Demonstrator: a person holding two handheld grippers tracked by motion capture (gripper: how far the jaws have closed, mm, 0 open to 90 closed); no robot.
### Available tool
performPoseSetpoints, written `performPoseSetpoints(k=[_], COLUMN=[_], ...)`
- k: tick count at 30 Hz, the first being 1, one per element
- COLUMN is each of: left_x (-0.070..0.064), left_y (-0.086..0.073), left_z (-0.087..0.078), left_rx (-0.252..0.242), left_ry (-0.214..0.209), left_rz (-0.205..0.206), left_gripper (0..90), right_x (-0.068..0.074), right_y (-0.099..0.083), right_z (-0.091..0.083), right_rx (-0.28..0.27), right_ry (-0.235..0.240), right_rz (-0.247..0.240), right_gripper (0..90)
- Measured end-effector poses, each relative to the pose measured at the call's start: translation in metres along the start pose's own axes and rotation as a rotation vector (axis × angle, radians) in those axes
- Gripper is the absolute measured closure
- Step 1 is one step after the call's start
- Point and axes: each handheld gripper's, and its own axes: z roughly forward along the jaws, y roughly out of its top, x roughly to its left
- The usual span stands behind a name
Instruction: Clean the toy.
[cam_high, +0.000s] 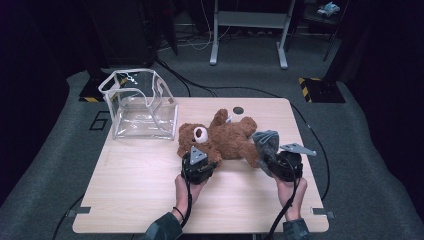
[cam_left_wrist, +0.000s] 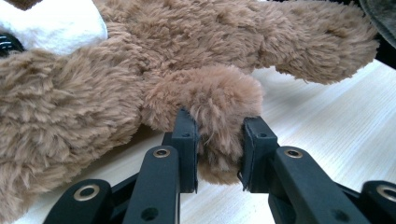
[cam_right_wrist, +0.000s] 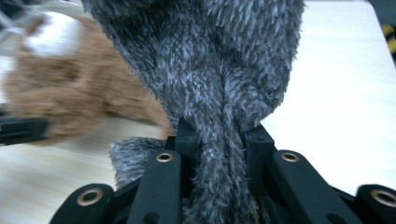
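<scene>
**Both grippers clamped: left on the bear's arm, right on the grey cloth**

Nearest the person, two forearms come in from the table's front edge. The left gripper (cam_high: 199, 165) sits just in front of the teddy bear (cam_high: 220, 137), with its jaws closed on one plush arm (cam_left_wrist: 219, 135); in the left gripper view the brown fur bulges between the two black pads, so the hold looks firm. The right gripper (cam_high: 280, 162) is level with it, off toward the bear's lower end, and its jaws are shut on a bunched fold of grey knitted cloth (cam_right_wrist: 224, 121), which rises from the jaws and drapes by the bear's leg (cam_high: 265, 142).

The bear lies on its back on the wooden table (cam_high: 150, 190), just beyond both grippers. Its long axis runs roughly across the table, head with the white muzzle (cam_high: 200, 133) toward the left gripper, legs toward the right one. So the left hand holds the head end and the right hand, with the cloth, stands at the leg end.

Both wrists are low and point forward, the grey plates uppermost.

Farther back, at the table's far left corner, a clear plastic bag (cam_high: 140, 102) stands open-topped, well apart from the bear. If the cloth is meant for the bear, the move probably runs from the leg end along the body; that is a guess.
</scene>
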Motion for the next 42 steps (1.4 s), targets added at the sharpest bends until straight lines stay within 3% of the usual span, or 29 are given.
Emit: performPoseSetpoints(k=[4, 7, 9, 11, 15, 17, 20, 22, 26, 29, 34, 38, 42], left_x=[0.001, 0.002, 0.003, 0.005, 0.009, 0.010, 0.011, 0.011, 0.011, 0.014, 0.023, 0.027, 0.030], left_y=[0.005, 0.008, 0.010, 0.012, 0.013, 0.014, 0.017, 0.019, 0.024, 0.025, 0.026, 0.027, 0.028], left_z=[0.001, 0.001, 0.000, -0.001, -0.004, -0.006, -0.008, -0.009, -0.008, -0.009, -0.013, -0.014, -0.016], left_rx=[0.005, 0.007, 0.008, 0.010, -0.001, -0.002, -0.012, -0.016, -0.014, -0.009, -0.012, -0.019, -0.019], left_ry=[-0.011, -0.017, -0.020, -0.020, -0.027, -0.032, -0.034, -0.034, -0.036, -0.032, -0.026, -0.021, -0.016], left_rz=[-0.008, -0.014, -0.012, -0.015, -0.017, -0.018, -0.018, -0.015, -0.011, -0.022, -0.027, -0.032, -0.034], left_gripper=[71.0, 71.1, 71.1, 71.3, 72.0, 72.3, 72.5, 72.5, 72.4, 72.4, 72.6, 72.8, 72.8], right_x=[0.038, 0.068, 0.080, 0.090, 0.087, 0.084, 0.079, 0.076, 0.089, 0.104, 0.082, 0.057, 0.028], right_y=[0.006, 0.005, 0.003, 0.000, -0.002, -0.002, -0.002, 0.000, 0.006, 0.011, 0.009, 0.010, 0.014], right_z=[0.011, 0.045, 0.067, 0.085, 0.101, 0.104, 0.101, 0.092, 0.076, 0.085, 0.100, 0.088, 0.073], right_rx=[0.015, 0.076, 0.113, 0.150, 0.170, 0.180, 0.182, 0.142, 0.079, 0.103, 0.139, 0.103, 0.072], right_ry=[0.053, 0.084, 0.108, 0.097, 0.074, 0.039, -0.026, -0.045, 0.023, 0.029, -0.020, -0.089, -0.176], right_rz=[-0.081, -0.146, -0.165, -0.173, -0.146, -0.155, -0.146, -0.156, -0.200, -0.242, -0.189, -0.168, -0.112], right_gripper=[72.8, 72.8, 72.9, 72.9, 73.1, 73.1, 73.0, 72.9, 72.8, 72.8, 72.8, 72.8, 72.7])
